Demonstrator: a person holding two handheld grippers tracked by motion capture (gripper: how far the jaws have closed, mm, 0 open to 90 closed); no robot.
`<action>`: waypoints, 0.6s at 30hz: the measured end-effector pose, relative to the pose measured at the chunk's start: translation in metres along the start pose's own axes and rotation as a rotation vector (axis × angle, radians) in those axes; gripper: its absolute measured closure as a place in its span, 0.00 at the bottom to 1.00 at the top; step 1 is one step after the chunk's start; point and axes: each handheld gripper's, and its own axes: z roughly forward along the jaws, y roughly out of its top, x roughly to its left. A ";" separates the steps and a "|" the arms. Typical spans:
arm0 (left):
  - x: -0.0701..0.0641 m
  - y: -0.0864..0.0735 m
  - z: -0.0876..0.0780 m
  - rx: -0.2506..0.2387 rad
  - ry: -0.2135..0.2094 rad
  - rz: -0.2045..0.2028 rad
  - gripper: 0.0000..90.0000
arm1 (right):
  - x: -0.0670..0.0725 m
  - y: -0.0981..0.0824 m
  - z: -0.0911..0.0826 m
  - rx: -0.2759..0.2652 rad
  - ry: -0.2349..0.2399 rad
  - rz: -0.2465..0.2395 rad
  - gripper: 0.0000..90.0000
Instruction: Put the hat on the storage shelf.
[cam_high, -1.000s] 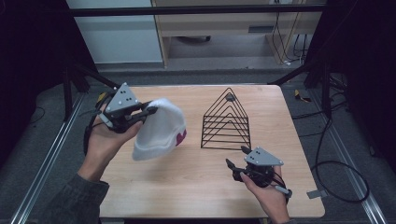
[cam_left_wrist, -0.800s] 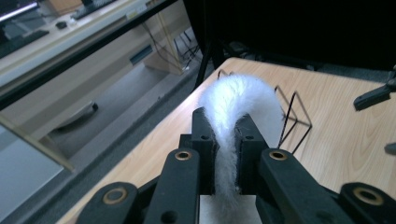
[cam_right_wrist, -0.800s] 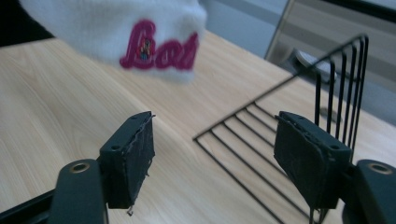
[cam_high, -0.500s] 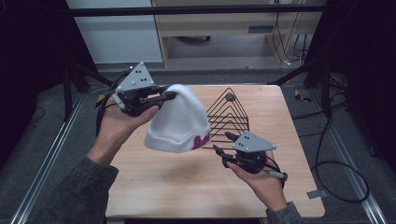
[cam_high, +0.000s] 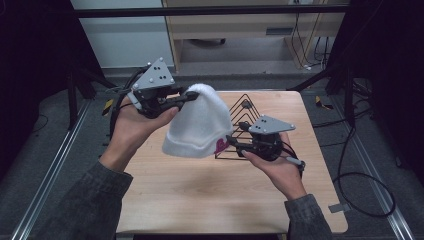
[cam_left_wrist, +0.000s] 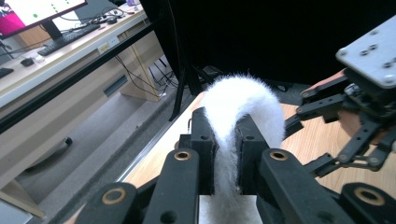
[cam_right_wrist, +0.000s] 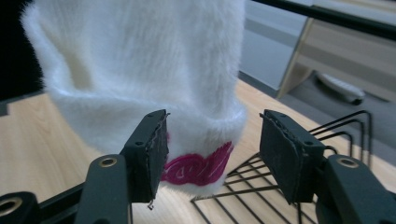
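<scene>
A fluffy white knit hat (cam_high: 197, 125) with a pink mark on its cuff hangs in the air above the wooden table (cam_high: 200, 200). My left gripper (cam_high: 192, 95) is shut on the hat's crown, and in the left gripper view the white fabric (cam_left_wrist: 238, 102) is pinched between the jaws (cam_left_wrist: 226, 140). My right gripper (cam_high: 231, 142) is at the hat's cuff on the right. Its jaws have just been opening. The cuff (cam_right_wrist: 196, 163) hangs between them, and the right pad (cam_right_wrist: 285, 149) stands clear of it.
A black wire rack (cam_high: 245, 107) shaped like a triangle stands on the table behind the hat and beside my right gripper, with its wires (cam_right_wrist: 345, 126) close behind the right jaw. A desk with monitor and keyboard (cam_left_wrist: 51, 32) stands off the table.
Both hands have risen. The left gripper has carried the hat up and to the right, and the right gripper has moved up and left from the table's front right to the hat's cuff.
</scene>
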 end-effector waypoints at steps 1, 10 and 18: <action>0.000 0.001 0.000 -0.004 -0.002 -0.002 0.90 | -0.001 -0.001 0.002 0.000 0.012 0.007 0.45; -0.001 0.005 0.003 -0.031 -0.033 -0.012 0.90 | -0.002 -0.003 0.021 0.037 0.120 0.002 0.65; 0.006 0.006 0.003 -0.032 -0.003 -0.025 0.90 | 0.002 0.008 0.021 0.047 0.125 -0.035 0.87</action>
